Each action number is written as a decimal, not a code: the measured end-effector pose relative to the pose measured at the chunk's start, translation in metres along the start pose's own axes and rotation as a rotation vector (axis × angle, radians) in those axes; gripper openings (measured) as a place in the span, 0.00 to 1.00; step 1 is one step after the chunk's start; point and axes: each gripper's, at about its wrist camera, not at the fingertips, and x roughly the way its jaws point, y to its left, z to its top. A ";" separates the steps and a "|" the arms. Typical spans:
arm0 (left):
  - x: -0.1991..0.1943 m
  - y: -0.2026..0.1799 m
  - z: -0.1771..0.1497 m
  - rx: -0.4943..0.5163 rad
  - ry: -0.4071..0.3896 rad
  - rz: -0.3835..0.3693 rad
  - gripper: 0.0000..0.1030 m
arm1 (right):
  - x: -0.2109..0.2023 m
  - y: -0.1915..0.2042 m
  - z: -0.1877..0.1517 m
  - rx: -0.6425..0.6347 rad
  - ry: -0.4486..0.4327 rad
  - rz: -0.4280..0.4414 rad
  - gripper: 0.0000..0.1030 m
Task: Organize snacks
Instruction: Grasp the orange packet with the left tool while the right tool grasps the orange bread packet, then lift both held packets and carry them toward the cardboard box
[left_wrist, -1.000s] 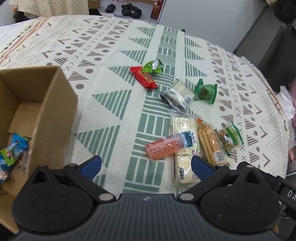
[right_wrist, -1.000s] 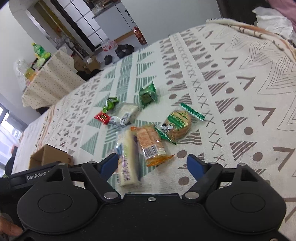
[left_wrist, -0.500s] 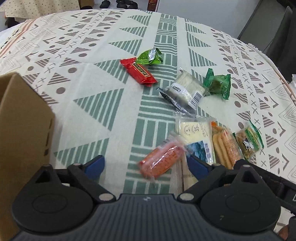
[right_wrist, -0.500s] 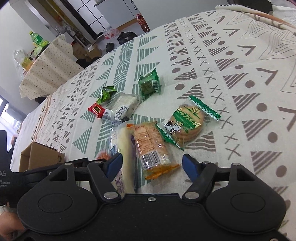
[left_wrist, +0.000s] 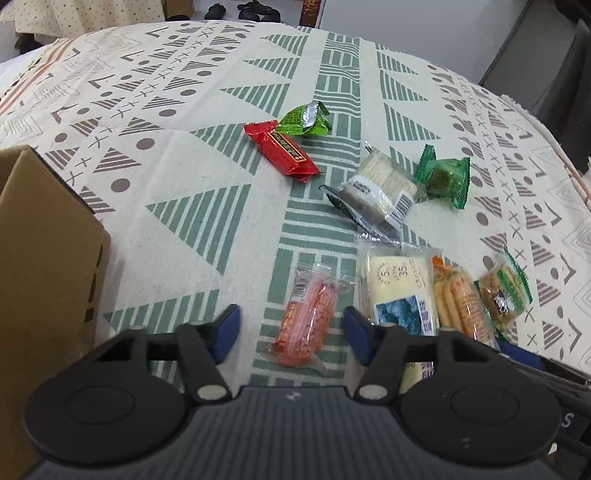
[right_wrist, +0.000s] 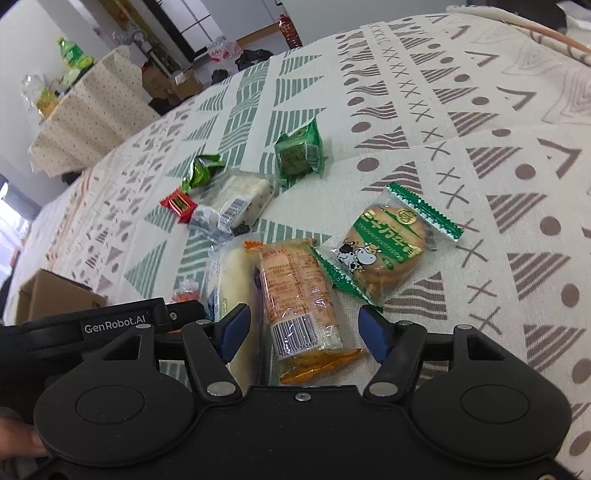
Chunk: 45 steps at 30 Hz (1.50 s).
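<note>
Eight snacks: lie loose on the patterned cloth (left_wrist: 192, 177), none in the box.
Box (left_wrist: 40, 258): brown cardboard, at the left edge, apart from the snacks.
Left gripper (left_wrist: 291, 334): its jaws have just been closing; the orange pack (left_wrist: 308, 321) lies between the blue pads, untouched, so nothing is grasped.
Right gripper (right_wrist: 304, 334): its jaws have just been closing slightly; it straddles the cracker pack (right_wrist: 299, 299), pads clear of it, nothing grasped.
Bread pack (left_wrist: 397, 284): just right of the orange pack.
Cookie pack (right_wrist: 384, 251): green-edged, touching the cracker pack.
Red bar (left_wrist: 280, 151): farther off, touching a green wrapper (left_wrist: 304, 120).
</note>
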 end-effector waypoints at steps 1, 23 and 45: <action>-0.001 0.001 -0.001 -0.002 0.007 -0.013 0.36 | 0.001 0.002 -0.001 -0.014 0.002 -0.008 0.63; -0.099 0.014 -0.014 -0.039 -0.079 -0.025 0.20 | -0.051 0.020 -0.006 0.015 -0.069 0.158 0.34; -0.198 0.088 -0.032 -0.121 -0.216 0.064 0.20 | -0.099 0.096 -0.038 -0.044 -0.196 0.273 0.34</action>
